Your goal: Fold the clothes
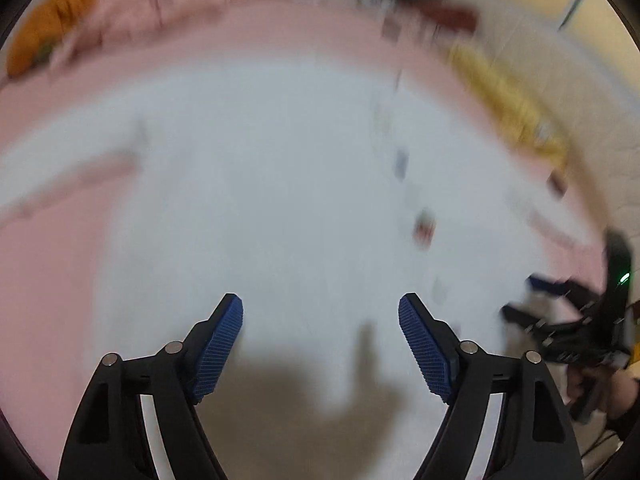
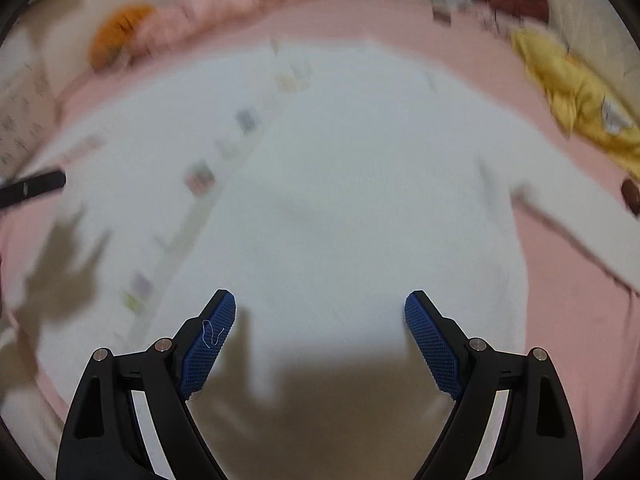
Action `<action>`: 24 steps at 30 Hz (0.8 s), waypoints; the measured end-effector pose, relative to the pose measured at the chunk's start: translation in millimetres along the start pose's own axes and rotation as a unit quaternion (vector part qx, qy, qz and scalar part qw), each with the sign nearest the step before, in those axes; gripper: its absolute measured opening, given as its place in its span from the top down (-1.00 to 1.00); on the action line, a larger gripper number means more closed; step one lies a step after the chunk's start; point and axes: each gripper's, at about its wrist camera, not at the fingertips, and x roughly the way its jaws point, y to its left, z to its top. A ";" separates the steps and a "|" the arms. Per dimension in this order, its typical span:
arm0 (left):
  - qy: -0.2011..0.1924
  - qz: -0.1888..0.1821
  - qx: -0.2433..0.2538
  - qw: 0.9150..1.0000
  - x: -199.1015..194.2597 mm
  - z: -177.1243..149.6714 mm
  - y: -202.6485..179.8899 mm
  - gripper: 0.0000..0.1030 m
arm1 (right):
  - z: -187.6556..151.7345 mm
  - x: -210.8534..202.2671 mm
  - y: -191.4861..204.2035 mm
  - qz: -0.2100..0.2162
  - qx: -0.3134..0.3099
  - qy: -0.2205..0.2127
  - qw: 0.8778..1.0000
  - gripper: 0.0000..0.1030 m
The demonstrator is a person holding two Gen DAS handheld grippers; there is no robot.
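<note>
Right now both sets of jaws stand wide with nothing between the blue pads: the left gripper (image 1: 320, 320) and the right gripper (image 2: 320, 316) both hang over the white garment (image 2: 340, 184), which lies spread flat on the pink sheet (image 2: 568, 280). Next grab should probably take an outer edge or sleeve, pads pinching one layer only, not the sheet under it, then carry it over toward the middle evenly. Yellow cloth (image 2: 576, 96) and orange item (image 2: 116, 28) lie well apart at the far edge, no obstacle.
</note>
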 end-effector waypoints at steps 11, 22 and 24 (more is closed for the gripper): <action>0.101 0.061 -0.001 0.993 -30.9 -81.3 9.4 -0.45 | -98.3 -44.3 -26.7 0.031 -0.064 0.098 0.993 -0.69; 0.016 0.039 0.003 0.999 -56.9 -42.6 -46.6 -0.78 | -52.1 -71.9 12.5 0.078 -0.059 0.033 0.995 -0.69; 0.033 0.050 -0.007 0.998 -30.4 -42.2 -54.3 -0.78 | -44.2 -49.3 16.8 0.056 -0.056 0.034 0.996 -0.69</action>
